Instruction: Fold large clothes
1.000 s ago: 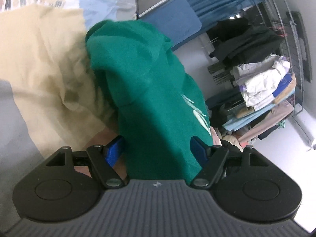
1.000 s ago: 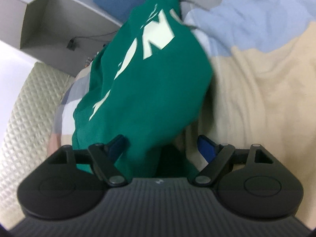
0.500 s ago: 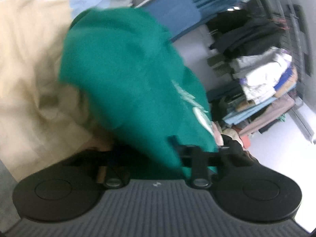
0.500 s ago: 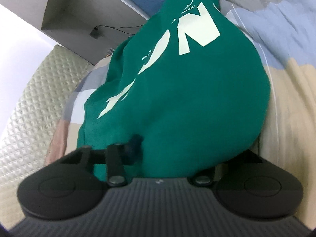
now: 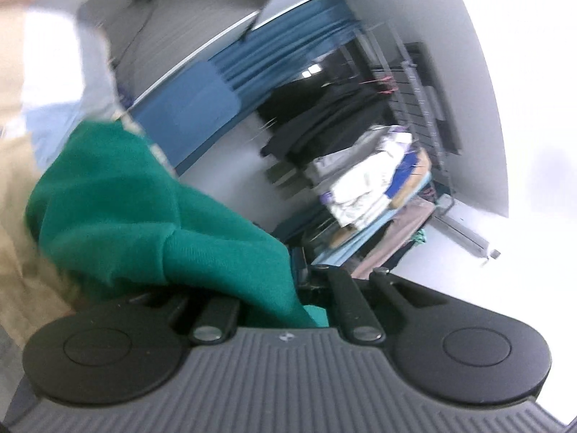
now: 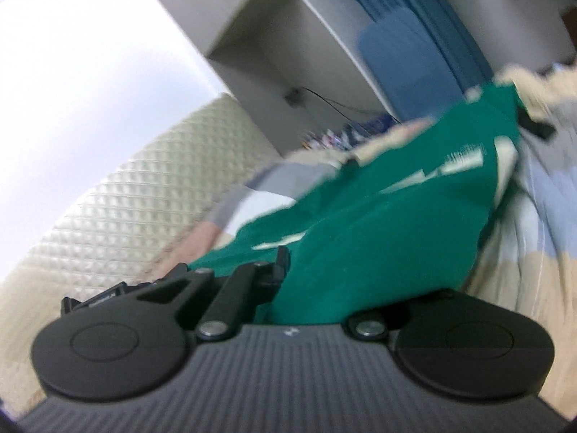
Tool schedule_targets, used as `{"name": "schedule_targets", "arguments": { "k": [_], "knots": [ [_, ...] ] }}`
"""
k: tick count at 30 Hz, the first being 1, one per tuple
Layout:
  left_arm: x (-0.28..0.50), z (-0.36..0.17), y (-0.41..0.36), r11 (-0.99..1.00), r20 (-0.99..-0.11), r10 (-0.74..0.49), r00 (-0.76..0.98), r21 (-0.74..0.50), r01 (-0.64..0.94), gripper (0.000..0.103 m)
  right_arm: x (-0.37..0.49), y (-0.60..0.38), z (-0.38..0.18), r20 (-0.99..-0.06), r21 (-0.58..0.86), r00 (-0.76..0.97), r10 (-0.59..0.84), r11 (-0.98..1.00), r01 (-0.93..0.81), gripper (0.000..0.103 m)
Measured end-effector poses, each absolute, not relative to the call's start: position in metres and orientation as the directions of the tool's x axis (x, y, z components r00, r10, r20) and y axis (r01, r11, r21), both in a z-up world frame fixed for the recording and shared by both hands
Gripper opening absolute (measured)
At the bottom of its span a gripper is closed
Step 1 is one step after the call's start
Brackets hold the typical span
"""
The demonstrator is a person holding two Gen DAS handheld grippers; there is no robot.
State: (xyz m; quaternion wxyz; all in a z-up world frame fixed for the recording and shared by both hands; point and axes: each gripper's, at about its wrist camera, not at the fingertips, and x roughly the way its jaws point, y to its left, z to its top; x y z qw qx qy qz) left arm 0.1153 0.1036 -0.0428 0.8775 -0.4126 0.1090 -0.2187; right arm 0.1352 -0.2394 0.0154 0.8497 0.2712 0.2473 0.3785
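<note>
You had the left tool and right tool both clenched on the green sweatshirt (lifted partly off the bed); keeping the edge taut and level suited this lift.

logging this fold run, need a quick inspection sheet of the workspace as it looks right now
surface: beige, blue and grey patchwork bedspread, rumpled
job's things: green sweatshirt with white lettering, held up at two points
clutter: nothing seen
grippers: left gripper and right gripper, jaws shut on green cloth
cables: thin black cable on grey wall unit
surroundings: rack of stacked folded clothes, blue curtain, quilted cream headboard
</note>
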Motion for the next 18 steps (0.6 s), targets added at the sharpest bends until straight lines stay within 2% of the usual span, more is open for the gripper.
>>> {"name": "schedule_targets", "arguments": {
  "k": [8,12,18],
  "knots": [
    [0.058,0.060,0.098,0.579,0.120,-0.475,0.872,-0.704,0.412,0.005,0.109,-0.258,0.109,-0.103,0.565,0.617,0.780,0.557,-0.609,0.011],
    [0.033,0.135,0.093,0.588,0.204,-0.483,0.851,-0.645,0.488,0.005,0.101,-0.268,0.176,-0.026,0.491,0.622,0.783,0.551,-0.674,0.011],
    [-0.005,0.260,0.081,0.626,0.275,-0.542,0.794,-0.498,0.600,0.006,0.084,-0.287,0.274,0.094,0.373,0.623,0.776,0.553,-0.745,0.011]
  ]
}}
